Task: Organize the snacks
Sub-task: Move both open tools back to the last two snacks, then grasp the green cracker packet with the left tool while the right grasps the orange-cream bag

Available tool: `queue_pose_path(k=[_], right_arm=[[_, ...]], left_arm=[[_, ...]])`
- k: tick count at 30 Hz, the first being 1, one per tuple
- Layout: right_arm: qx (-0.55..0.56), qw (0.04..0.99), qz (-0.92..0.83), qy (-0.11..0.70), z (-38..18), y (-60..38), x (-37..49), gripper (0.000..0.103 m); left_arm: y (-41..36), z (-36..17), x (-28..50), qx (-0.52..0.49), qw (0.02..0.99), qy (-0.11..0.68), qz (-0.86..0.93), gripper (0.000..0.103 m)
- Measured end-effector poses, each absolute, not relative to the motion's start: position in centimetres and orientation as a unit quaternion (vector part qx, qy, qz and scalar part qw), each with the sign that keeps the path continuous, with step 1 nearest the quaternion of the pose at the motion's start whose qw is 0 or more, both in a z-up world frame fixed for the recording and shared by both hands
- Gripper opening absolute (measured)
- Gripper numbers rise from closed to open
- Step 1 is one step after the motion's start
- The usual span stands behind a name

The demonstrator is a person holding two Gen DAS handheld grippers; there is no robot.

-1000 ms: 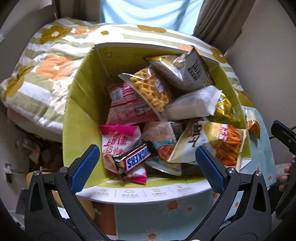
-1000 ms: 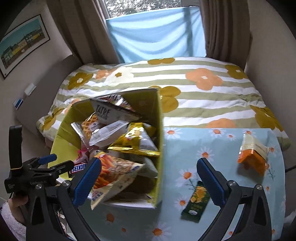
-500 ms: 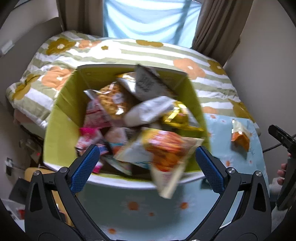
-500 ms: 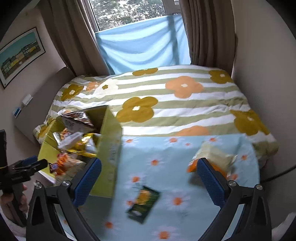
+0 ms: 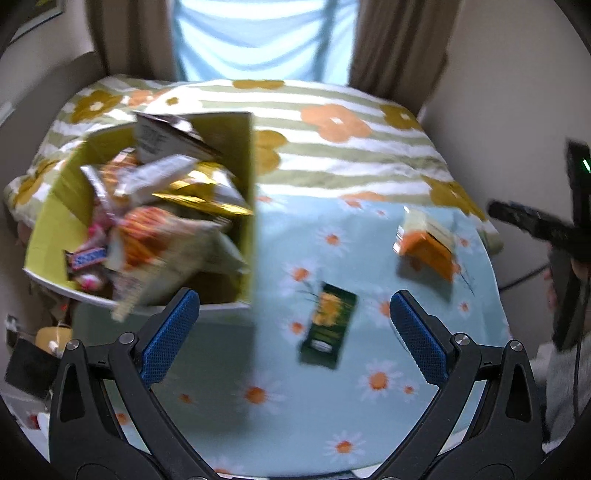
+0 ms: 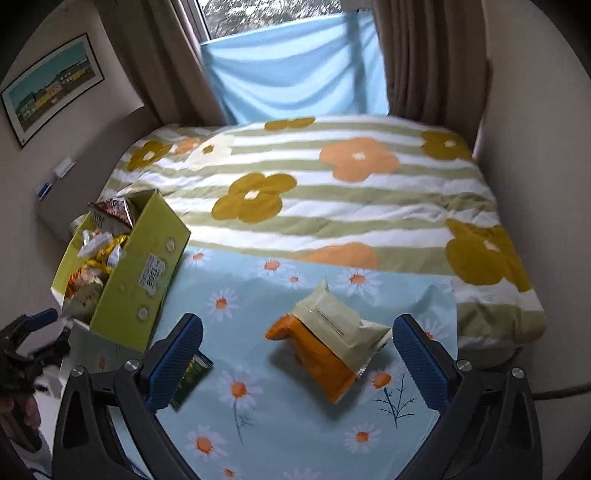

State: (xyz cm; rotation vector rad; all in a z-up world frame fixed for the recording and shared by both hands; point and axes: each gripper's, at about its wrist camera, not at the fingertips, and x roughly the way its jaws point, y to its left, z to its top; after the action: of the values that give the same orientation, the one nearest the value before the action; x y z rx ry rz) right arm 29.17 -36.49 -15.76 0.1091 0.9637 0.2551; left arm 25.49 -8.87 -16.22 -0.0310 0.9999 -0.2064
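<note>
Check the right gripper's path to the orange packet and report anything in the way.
Nothing visible blocks it. The right gripper is open, and the orange packet lies on the daisy cloth straight ahead between its fingers. The green packet lies off to the left by the left finger, and the box stands farther left.

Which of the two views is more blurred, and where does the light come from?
Left wrist view: motion blur smears the yellow-green cardboard box and dark green flat packet. Right wrist view: sharper, though the orange and cream snack bag is slightly soft. Daylight enters from the window behind.
</note>
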Motion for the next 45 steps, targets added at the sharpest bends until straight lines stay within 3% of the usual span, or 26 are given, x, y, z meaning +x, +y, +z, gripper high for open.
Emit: queue_pose_path(k=[9, 13, 22, 28, 30, 32, 40, 45], right_arm=[[0.013, 0.861, 0.145, 0.488, -20.3, -38.2, 30.5, 0.103], [0.021, 0.850, 0.159, 0.503, -22.5, -38.1, 31.4, 0.103], [-0.064, 0.818, 0.214, 0.530, -26.2, -36.4, 32.9, 0.103], [-0.121, 0.804, 0.247, 0.527, -27.3, -35.4, 33.5, 0.102], [-0.130, 0.802, 0.252, 0.525, -27.4, -35.2, 33.7, 0.102], [-0.141, 0.803, 0.251, 0.522, -27.4, -34.9, 33.9, 0.102], [-0.182, 0.798, 0.256, 0.514, -27.7, -33.9, 34.7, 0.102], [-0.193, 0.786, 0.259, 0.527, -28.7, -33.6, 35.3, 0.086]], left_arm=[[-14.9, -23.1, 26.0, 0.021, 0.836, 0.525, -0.158, 0.101], [-15.6, -26.8, 27.0, 0.033, 0.814, 0.557, -0.165, 0.079], [-15.4, -31.4, 28.8, 0.054, 0.787, 0.594, -0.158, 0.071], [-15.7, -32.2, 29.5, 0.082, 0.777, 0.602, -0.164, 0.066], [-15.8, -32.3, 29.6, 0.096, 0.776, 0.602, -0.159, 0.059], [-15.8, -32.2, 29.7, 0.103, 0.776, 0.601, -0.161, 0.044], [-15.6, -31.9, 30.0, 0.110, 0.775, 0.599, -0.166, 0.041], [-15.2, -31.2, 29.6, 0.092, 0.779, 0.598, -0.164, 0.041]])
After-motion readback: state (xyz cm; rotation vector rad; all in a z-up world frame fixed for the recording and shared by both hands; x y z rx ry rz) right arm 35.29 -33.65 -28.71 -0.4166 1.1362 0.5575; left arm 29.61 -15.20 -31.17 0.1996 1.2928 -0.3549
